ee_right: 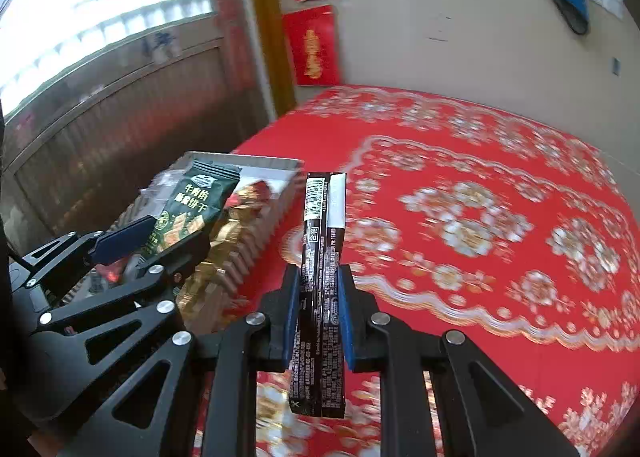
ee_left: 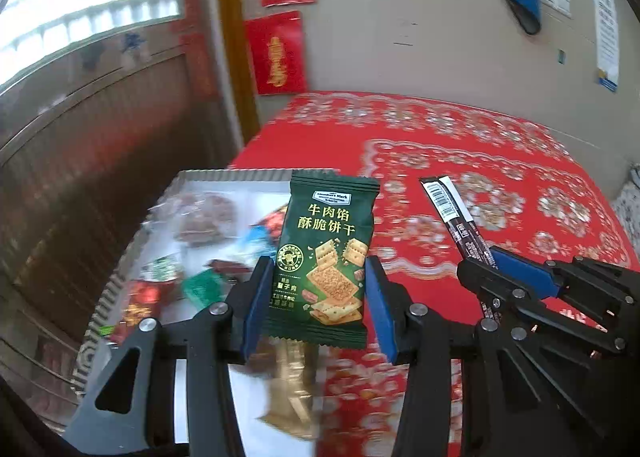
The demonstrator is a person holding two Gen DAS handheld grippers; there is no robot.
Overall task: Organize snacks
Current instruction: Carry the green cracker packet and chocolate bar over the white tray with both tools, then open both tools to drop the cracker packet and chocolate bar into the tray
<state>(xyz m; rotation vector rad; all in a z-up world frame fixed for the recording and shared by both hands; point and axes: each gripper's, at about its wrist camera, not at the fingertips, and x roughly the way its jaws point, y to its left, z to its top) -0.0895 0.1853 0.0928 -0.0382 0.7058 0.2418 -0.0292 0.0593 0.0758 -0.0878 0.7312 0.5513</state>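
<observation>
My left gripper (ee_left: 318, 289) is shut on a green cracker packet (ee_left: 326, 253), held upright above the near end of a snack tray (ee_left: 236, 176). The same packet (ee_right: 188, 209) shows in the right wrist view, clamped in the left gripper (ee_right: 156, 239) over the tray (ee_right: 276, 167). My right gripper (ee_right: 318, 305) is shut on a long dark brown snack stick packet (ee_right: 320, 281) with a barcode, standing up between the blue pads. In the left wrist view that stick (ee_left: 456, 217) pokes up out of the right gripper (ee_left: 490, 263), to the right of the green packet.
The tray holds several wrapped snacks (ee_left: 200, 217), red, green and gold ones among them. A red patterned cloth (ee_right: 480, 225) covers the surface to the right. Wood panelling (ee_left: 100, 177) and a window (ee_left: 80, 9) lie on the left, a wall with red posters (ee_left: 276, 53) behind.
</observation>
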